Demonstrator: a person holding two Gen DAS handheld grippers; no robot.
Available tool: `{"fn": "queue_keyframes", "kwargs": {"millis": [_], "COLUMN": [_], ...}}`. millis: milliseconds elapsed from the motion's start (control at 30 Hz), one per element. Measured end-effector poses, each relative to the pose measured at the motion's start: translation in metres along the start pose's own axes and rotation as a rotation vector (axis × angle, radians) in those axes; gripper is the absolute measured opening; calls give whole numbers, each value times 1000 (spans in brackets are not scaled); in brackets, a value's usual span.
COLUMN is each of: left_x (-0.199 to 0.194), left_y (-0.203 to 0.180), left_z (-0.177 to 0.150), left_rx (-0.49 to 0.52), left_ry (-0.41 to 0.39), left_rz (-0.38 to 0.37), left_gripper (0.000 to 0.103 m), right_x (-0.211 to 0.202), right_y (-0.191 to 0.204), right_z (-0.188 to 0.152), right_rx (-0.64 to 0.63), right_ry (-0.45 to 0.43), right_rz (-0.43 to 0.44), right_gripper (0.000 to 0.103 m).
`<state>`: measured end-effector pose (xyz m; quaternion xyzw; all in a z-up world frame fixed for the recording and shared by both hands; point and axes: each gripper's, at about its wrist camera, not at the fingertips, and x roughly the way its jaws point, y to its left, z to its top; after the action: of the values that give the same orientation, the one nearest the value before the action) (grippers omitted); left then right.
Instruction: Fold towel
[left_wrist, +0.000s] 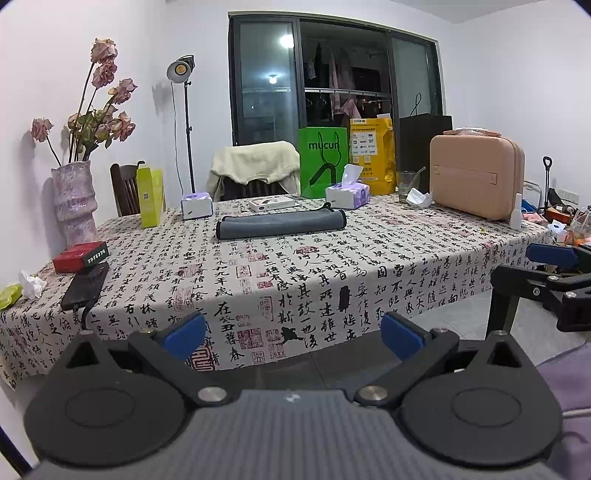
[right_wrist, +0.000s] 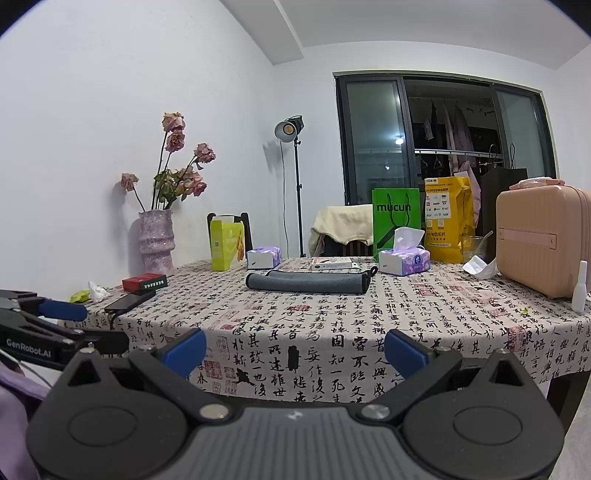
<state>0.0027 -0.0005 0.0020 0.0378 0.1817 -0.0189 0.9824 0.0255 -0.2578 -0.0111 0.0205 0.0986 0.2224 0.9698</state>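
The grey microfibre towel (left_wrist: 280, 223) lay folded into a long narrow band near the middle of the calligraphy-printed tablecloth (left_wrist: 314, 273), just in front of a purple-and-white tissue pack (left_wrist: 347, 195). Both the left gripper (left_wrist: 293, 334) and the right gripper (right_wrist: 293, 349) hung short of the table's near edge, jaws spread wide, holding nothing.

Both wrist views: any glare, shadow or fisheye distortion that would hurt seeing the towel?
Left wrist view: lamp reflections glare on the dark window, well above the grey towel, which is sharp and evenly lit; the table edge bows. Right wrist view: black vignette in the corners, the wall line curves, the towel is small but in focus, with soft shadow under it.
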Motion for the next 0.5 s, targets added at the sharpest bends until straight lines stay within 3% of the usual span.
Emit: {"fn": "queue_keyframes", "kwargs": {"millis": [500], "left_x": [0], "left_y": [-1], "left_z": [1], "left_rx": [1], "left_ry": [-2], "left_rz": [-2], "left_gripper": [103], "right_x": [-1], "right_y": [0], "right_z": [0], "right_rx": [0], "right_ry": [-1], "right_rz": [0], "right_gripper": [103]}}
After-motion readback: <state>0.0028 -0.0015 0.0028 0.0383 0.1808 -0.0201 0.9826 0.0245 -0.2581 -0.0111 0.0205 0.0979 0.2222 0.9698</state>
